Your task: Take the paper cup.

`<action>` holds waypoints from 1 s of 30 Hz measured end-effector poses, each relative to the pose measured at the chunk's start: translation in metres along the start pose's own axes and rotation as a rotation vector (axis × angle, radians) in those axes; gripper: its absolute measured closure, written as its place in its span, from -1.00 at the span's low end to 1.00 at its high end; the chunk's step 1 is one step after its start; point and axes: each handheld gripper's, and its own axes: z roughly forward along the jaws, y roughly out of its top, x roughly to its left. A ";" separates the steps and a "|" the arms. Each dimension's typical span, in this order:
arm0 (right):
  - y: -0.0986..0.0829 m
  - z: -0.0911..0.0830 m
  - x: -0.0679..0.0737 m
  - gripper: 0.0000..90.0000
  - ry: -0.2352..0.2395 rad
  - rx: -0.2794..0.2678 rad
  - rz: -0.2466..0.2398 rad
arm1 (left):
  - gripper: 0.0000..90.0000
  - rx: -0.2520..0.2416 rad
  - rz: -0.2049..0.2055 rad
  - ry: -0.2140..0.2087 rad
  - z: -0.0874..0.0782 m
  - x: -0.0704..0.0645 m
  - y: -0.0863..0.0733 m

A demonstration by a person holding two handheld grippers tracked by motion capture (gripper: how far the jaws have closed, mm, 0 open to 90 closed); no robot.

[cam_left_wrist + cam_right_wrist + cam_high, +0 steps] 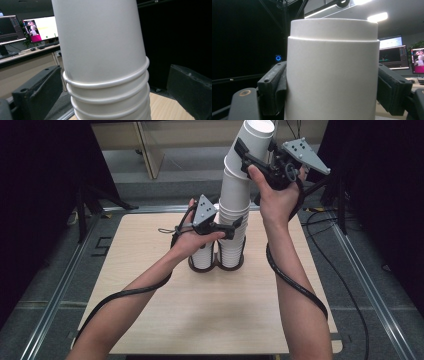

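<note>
Right tool sits high on the tall stack of white paper cups, its two black jaws pressed against opposite sides of the topmost cups; in the right gripper view the pads bear on the white wall of the top cup from both sides, so this tool is clamped on it. Left tool is far lower, at the part of the stack just above the dark holder that stands on the table. In the left gripper view its jaws stand apart, one on each side of the nested rims, with a gap showing between each pad and the cup wall, so it brackets the stack without gripping it. The stack's long axis runs up from the holder and leans toward the right hand at its upper end, where the cups held by the right tool tilt off the line of the cups below. What the coming move turns on, as I judge it, is this axis: the gripped cups will come free only along their own tilted line, up and away from the left tool, while the lower stack needs steadying from below. A shorter stack stands beside the tall one in the holder, partly hidden by the left hand.
</note>
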 end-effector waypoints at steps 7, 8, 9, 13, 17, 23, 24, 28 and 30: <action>0.001 -0.008 -0.001 -0.53 -0.008 -0.011 0.000 | -1.00 0.001 0.027 0.013 -0.005 0.001 0.006; 0.003 -0.011 -0.002 -0.53 -0.009 -0.022 0.001 | -1.00 -0.005 0.032 0.005 -0.005 0.002 0.007; 0.003 -0.012 -0.001 -0.53 -0.010 -0.019 0.012 | -1.00 -0.008 0.035 0.011 -0.007 0.002 0.009; 0.005 -0.017 -0.002 -0.53 -0.017 -0.018 0.003 | -1.00 -0.012 0.039 0.012 -0.012 0.002 0.010; 0.007 -0.031 -0.003 -0.53 -0.018 -0.026 -0.004 | -1.00 -0.039 0.004 0.006 -0.026 0.000 0.010; 0.006 -0.047 -0.006 -0.53 -0.028 -0.028 -0.003 | -1.00 -0.066 0.012 -0.004 -0.047 -0.002 0.010; 0.005 -0.049 -0.005 -0.53 -0.030 -0.025 0.002 | -1.00 -0.067 0.015 -0.008 -0.051 -0.003 0.010; 0.003 -0.055 -0.005 -0.53 -0.033 -0.023 -0.004 | -1.00 -0.078 0.007 -0.010 -0.061 -0.004 0.009; 0.002 -0.060 -0.005 -0.53 -0.030 -0.033 -0.006 | -1.00 -0.079 0.007 -0.012 -0.068 -0.005 0.008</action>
